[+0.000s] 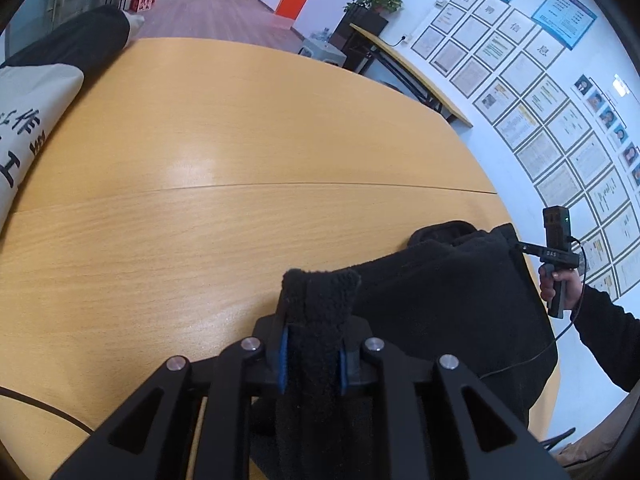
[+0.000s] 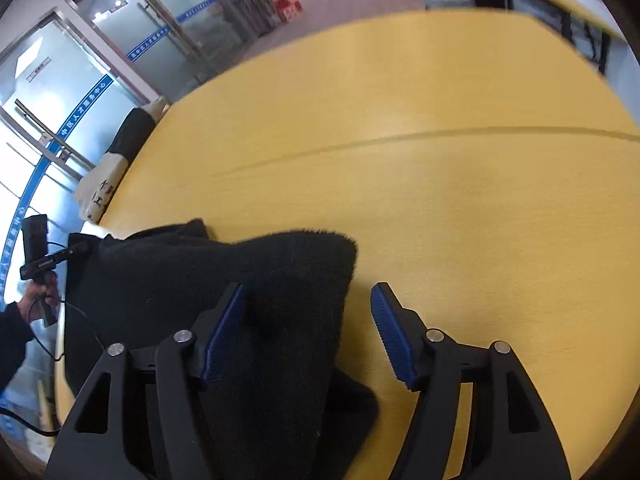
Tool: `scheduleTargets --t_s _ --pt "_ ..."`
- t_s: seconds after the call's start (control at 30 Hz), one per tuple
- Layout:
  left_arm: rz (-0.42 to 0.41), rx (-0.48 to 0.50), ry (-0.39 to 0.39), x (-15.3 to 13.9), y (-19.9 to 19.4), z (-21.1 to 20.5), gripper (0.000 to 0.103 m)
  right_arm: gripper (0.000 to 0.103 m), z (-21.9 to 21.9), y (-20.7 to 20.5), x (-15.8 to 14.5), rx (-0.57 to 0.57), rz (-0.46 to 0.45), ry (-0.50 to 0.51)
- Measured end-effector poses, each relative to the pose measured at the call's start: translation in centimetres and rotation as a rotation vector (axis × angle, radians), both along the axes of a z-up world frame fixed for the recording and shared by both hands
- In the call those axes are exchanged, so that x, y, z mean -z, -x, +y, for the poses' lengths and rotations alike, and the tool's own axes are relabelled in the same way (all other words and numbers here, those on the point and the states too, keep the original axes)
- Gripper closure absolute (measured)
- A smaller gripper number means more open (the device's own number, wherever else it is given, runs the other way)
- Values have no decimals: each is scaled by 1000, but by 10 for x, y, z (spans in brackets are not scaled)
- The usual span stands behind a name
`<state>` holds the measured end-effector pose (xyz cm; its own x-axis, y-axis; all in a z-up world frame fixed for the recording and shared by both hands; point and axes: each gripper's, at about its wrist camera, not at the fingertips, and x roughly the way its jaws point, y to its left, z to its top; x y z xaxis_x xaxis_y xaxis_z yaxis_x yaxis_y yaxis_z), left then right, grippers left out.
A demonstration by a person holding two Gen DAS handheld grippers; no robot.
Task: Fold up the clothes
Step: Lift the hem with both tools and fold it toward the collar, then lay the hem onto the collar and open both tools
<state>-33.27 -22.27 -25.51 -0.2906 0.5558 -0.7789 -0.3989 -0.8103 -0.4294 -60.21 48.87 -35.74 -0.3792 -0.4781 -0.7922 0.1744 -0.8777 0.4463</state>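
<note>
Fleece (image 1: 448,292), black and thick, lies bunched at the near edge of my table (image 1: 240,128), and both my grippers are at it. My left gripper (image 1: 310,356) is clenched on a strip of the fleece: the blue pads (image 1: 281,364) press it from both sides and the pinched end stands up between the fingers. I judge that grip is there to keep one corner or hem under control while the rest gets arranged.

My right gripper (image 2: 308,332) is spread wide. A fold of fleece (image 2: 292,280) rests against its left pad (image 2: 224,332), while the right pad (image 2: 394,340) stands clear over bare wood, so this side grips nothing. I take it that I am either about to bite on that fold or have just let it lie; I cannot say which.

A second garment (image 1: 36,92), pale with dark lettering, hangs over the far left edge, well apart. Most of the tabletop ahead is bare, which suits spreading the fleece flat before any fold.
</note>
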Motion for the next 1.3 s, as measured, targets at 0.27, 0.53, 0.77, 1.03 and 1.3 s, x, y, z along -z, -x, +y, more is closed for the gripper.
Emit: scheduleTargets --t_s 0.27,0.53,0.77,1.03,1.3 --pt "30 -48 -44 1 5 -19 86 98 17 -34 -33 82 227 112" --pt "34 -32 111 27 12 15 80 91 28 -43 -2 102 178 9" --pt "163 39 224 -28 -7 22 61 54 19 -62 -36 127 167 -216" --pt "337 383 192 -78 -63 101 31 29 -100 -116 -102 -80 389 -173" --pt "230 715 342 15 -75 190 35 31 -148 -166 9 -62 126 -483"
